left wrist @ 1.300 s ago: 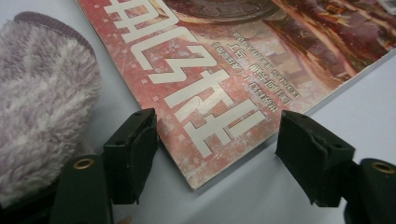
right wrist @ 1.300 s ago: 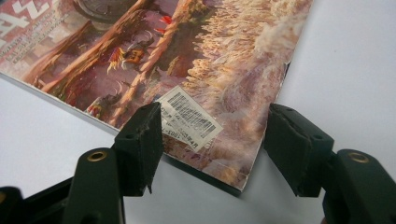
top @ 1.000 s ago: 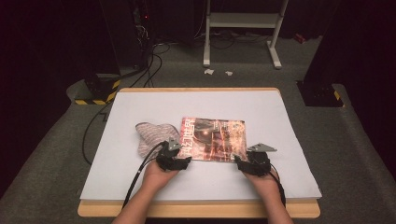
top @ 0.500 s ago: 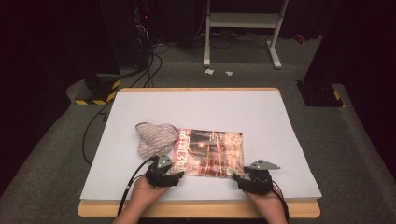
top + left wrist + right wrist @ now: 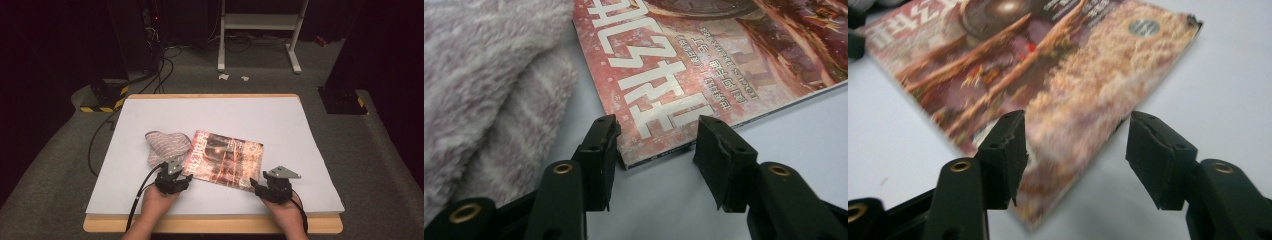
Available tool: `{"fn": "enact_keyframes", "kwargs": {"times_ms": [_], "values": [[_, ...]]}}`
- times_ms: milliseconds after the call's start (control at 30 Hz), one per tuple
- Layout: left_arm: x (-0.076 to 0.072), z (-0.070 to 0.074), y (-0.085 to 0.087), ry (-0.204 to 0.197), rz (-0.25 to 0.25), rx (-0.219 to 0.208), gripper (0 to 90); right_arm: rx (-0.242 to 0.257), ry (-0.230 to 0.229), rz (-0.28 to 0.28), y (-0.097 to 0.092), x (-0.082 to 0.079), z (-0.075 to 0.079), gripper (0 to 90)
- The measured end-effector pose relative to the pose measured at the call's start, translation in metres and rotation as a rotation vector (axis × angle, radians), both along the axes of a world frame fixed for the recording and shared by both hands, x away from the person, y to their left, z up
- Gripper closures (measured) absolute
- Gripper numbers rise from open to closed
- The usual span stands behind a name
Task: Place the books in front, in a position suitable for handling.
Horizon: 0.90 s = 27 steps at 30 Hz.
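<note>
A magazine with a red cover (image 5: 225,157) lies flat on the white table (image 5: 225,112), its edges askew to the table's. My left gripper (image 5: 185,175) is at its near left corner. In the left gripper view that corner (image 5: 659,135) sits between the jaws of the left gripper (image 5: 656,135), which have just been closing; a gap remains and the pads do not clamp it. My right gripper (image 5: 256,185) is at the near right corner. There the jaws of the right gripper (image 5: 1075,135) straddle the blurred corner of the magazine (image 5: 1058,75) and have just opened a little.
A striped pinkish-grey fleecy cloth (image 5: 165,145) lies crumpled just left of the magazine, close to my left gripper's jaw (image 5: 484,75). Beyond the table are a white metal stand (image 5: 260,30), floor cables (image 5: 165,65) and a yellow-and-black striped box (image 5: 102,102).
The magazine has slid toward the near edge and turned slightly. Both hands have drawn back with it. The left gripper's jaws now stand narrower around the corner.
</note>
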<state>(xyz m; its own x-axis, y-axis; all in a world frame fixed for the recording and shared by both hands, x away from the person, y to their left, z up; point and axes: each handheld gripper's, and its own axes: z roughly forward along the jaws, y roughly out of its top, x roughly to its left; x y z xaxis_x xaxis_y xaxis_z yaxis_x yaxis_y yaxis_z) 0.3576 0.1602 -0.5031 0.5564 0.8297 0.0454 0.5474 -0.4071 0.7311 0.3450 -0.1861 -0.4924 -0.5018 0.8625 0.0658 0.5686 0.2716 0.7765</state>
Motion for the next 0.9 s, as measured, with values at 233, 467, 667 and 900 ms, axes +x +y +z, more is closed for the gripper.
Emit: {"fn": "enact_keyframes", "kwargs": {"times_ms": [233,467,667,900], "values": [[0.003,-0.001,-0.008,-0.042,0.023,0.011,50.4,-0.049,-0.021,-0.037,0.003,0.051,0.001,41.7],[-0.018,0.01,-0.006,-0.027,-0.046,-0.052,63.2,-0.061,-0.006,-0.073,0.016,0.117,0.002,44.6],[-0.011,0.005,-0.021,0.041,-0.072,-0.049,56.9,-0.08,0.071,-0.048,0.02,0.151,-0.002,33.7],[-0.006,0.003,-0.027,0.063,-0.074,-0.043,51.1,-0.039,0.126,-0.004,0.011,0.156,-0.005,34.8]]}}
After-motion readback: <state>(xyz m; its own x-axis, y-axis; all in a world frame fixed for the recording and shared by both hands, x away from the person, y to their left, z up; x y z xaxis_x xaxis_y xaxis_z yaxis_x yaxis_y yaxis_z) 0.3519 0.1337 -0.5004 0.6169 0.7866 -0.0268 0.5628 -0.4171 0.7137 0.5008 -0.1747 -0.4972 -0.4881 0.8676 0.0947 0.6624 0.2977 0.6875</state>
